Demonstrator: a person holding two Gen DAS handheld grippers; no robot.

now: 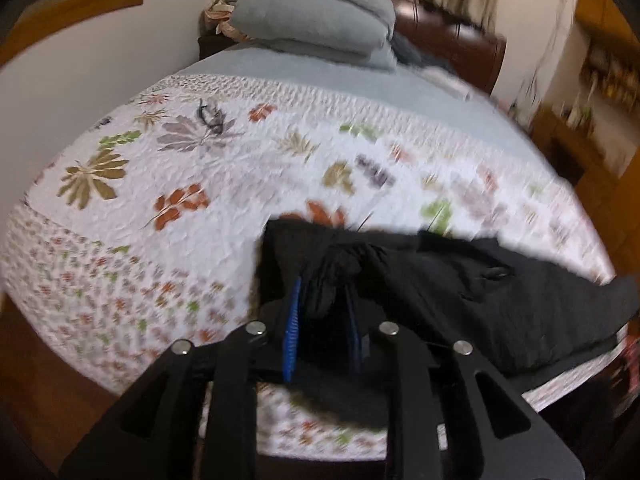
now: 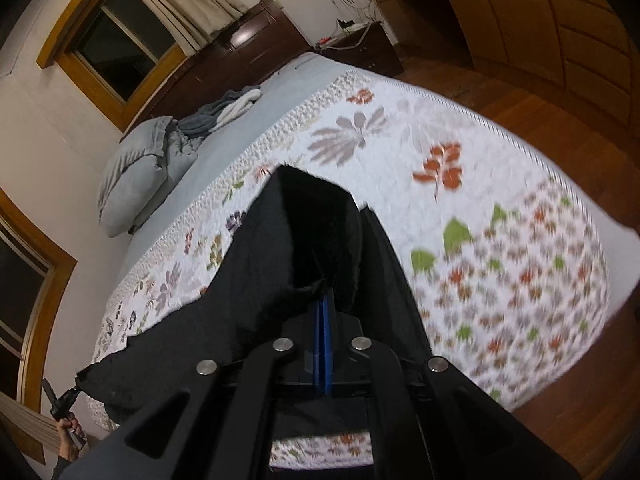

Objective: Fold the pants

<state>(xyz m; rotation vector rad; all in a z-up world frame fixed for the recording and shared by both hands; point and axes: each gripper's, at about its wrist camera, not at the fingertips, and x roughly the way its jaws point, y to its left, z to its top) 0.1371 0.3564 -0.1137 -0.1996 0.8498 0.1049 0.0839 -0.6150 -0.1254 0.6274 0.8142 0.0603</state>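
The black fabric pants (image 1: pixel 460 292) lie at the foot end of the white floral quilted bedspread (image 1: pixel 224 184), partly lifted off it, with one end gathered in each claw. From the left wrist camera, the left gripper (image 1: pixel 322 308) is clenched on a bunched wad of the black cloth between its blue-padded fingers (image 1: pixel 292 332), while the rest of the garment trails off to the side and over the quilt's near edge. From the right wrist camera, the right gripper (image 2: pixel 323 320) has its blue pads pressed nearly together, pinching a thin edge of the pants (image 2: pixel 256 264), which rise in a tented fold just beyond it and drape down onto the bedspread.

The step in hand looks like carrying one part of the pants over to lay it on the other. To do it well, both claws should keep their bite firm and travel together at equal height, holding the cloth taut between them so no slack wrinkles form. The left grip holds a thick wad, which may release unevenly; setting the fold flat on the quilt before letting go would help. A grey folded duvet (image 1: pixel 316 20) sits far from the pants at the head of the bed.
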